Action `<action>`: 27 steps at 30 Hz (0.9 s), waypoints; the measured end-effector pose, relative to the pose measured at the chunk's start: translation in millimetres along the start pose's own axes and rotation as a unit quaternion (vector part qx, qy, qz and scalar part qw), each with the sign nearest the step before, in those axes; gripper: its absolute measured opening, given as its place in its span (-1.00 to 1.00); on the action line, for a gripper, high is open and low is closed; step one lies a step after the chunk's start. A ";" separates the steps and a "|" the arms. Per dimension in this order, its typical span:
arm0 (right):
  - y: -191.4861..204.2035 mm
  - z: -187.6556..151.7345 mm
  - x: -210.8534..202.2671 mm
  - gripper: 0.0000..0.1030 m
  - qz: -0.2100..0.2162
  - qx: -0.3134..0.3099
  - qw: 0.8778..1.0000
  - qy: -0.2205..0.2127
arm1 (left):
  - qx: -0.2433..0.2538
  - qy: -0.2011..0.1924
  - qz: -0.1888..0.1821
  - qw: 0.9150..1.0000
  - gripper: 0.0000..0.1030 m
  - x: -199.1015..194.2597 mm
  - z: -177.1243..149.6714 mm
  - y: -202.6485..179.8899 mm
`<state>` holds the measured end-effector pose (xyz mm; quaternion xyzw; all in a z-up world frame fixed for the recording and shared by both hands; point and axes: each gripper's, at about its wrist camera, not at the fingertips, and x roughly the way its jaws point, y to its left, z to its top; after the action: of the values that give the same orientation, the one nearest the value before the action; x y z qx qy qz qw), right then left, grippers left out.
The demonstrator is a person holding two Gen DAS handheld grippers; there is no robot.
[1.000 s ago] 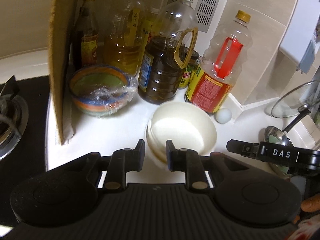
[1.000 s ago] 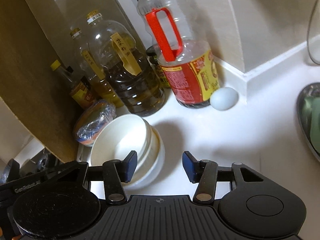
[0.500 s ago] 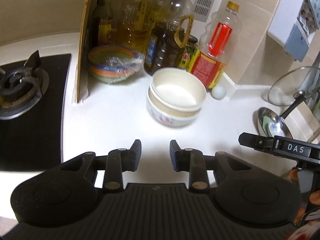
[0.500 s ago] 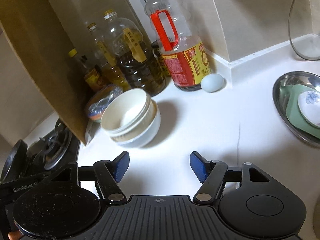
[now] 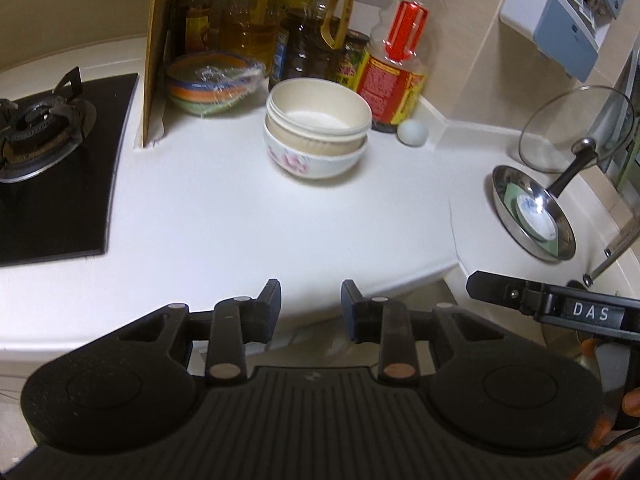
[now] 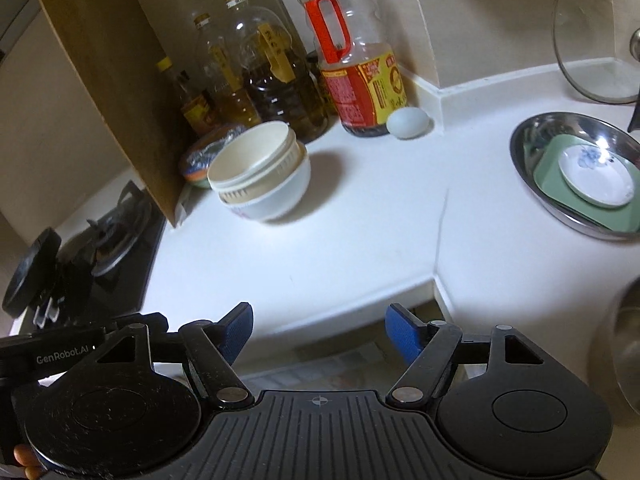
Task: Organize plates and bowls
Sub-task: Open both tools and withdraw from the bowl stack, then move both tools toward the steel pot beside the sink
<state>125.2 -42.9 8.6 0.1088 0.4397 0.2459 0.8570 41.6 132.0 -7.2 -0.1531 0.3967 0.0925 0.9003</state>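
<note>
The stacked bowls [image 5: 316,128] stand on the white counter [image 5: 240,220] just in front of the oil bottles [image 5: 316,32]. Both grippers are well apart from the bowls; left gripper [image 5: 310,300] and right gripper [image 6: 318,330] have just been opening, both empty

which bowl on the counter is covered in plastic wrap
The striped bowl beside the cardboard sheet. The stacked cream and floral bowls in front of the oil bottles are uncovered.

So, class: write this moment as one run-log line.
stacked bowls: on counter, free | left hand-held gripper: open, empty | right hand-held gripper: open, empty
</note>
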 end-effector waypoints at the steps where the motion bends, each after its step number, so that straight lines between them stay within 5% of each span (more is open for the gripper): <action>1: -1.2 -2.9 -2.0 0.42 -0.001 -0.001 1.000 0.002 | 0.000 0.002 0.000 1.000 -0.42 -0.8 -3.2 -2.2; 27: -57.0 -65.3 -59.0 0.43 -0.055 0.039 0.997 0.025 | 0.058 0.054 -0.044 0.996 -0.42 2.1 -52.1 -76.4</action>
<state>62.0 -124.2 -11.5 0.1119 0.4755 0.1832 0.8531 29.3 42.3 -26.5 -0.1224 0.4425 0.0214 0.8881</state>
